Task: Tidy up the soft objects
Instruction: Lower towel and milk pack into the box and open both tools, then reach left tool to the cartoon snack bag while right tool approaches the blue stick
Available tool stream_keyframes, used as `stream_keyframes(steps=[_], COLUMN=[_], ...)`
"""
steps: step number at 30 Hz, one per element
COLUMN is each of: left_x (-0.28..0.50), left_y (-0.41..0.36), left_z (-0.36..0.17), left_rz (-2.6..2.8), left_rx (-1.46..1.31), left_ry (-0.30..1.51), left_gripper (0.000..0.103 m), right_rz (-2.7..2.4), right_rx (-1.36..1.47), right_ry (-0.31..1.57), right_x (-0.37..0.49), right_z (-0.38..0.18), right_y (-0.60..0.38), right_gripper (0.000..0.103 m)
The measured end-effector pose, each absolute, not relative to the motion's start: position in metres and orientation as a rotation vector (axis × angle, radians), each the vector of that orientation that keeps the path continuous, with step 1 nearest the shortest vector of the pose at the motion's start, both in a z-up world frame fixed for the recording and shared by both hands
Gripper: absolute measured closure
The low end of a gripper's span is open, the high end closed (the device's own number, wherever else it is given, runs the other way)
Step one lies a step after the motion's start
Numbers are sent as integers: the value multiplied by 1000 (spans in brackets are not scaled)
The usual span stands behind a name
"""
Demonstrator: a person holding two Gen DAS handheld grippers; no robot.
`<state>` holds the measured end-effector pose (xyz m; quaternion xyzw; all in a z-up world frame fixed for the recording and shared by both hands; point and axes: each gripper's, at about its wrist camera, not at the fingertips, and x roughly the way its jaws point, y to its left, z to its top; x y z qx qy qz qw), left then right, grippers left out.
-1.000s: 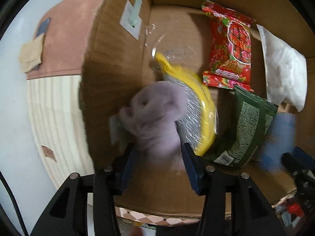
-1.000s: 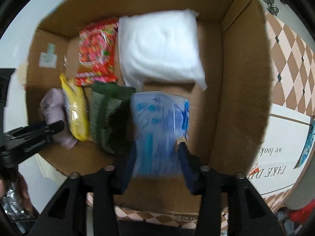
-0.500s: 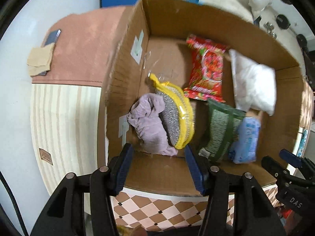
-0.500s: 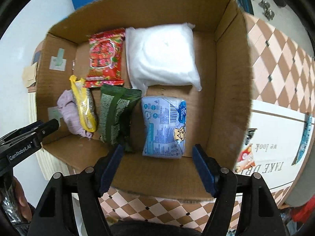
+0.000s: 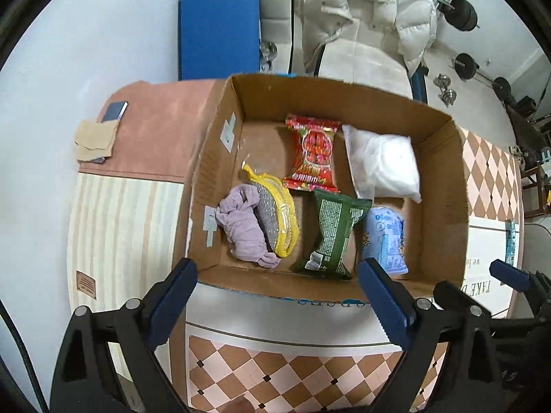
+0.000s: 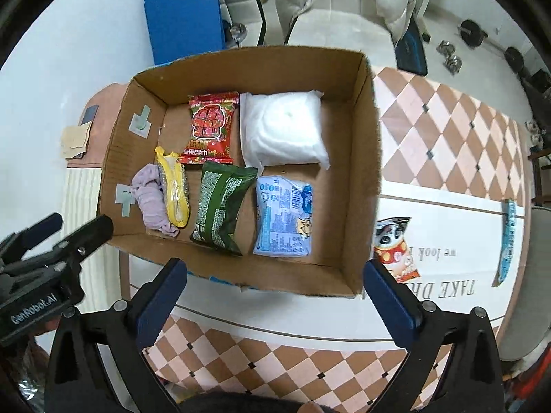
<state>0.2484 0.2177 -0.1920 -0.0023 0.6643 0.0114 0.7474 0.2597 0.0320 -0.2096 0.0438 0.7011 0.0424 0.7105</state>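
Both my hand-held grippers, left point(image 5: 275, 292) and right point(image 6: 273, 290), hang spread wide, empty, above the cardboard box point(image 6: 365, 172). Six soft items lie inside. Blue pack point(image 6: 505, 241) on desk, lengthwise away, nearest right.

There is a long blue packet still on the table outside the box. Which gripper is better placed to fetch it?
Probably the right gripper. The long blue packet lies on the table to the right of the cardboard box, on that gripper's side. Both grippers are open and empty; the left gripper sits farther away.
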Motion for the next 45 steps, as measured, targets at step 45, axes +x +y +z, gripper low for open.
stream_keyframes(steps=[45], left_x=[242], left_y=[-138], left_z=[-336], left_rz=[-53], left_rx=[184], left_ry=[1806], left_gripper=[7], right_rz=[-406], right_rx=[318], right_ry=[1583], right_x=[154], right_z=[-264], right_y=[-398], right_gripper=[0])
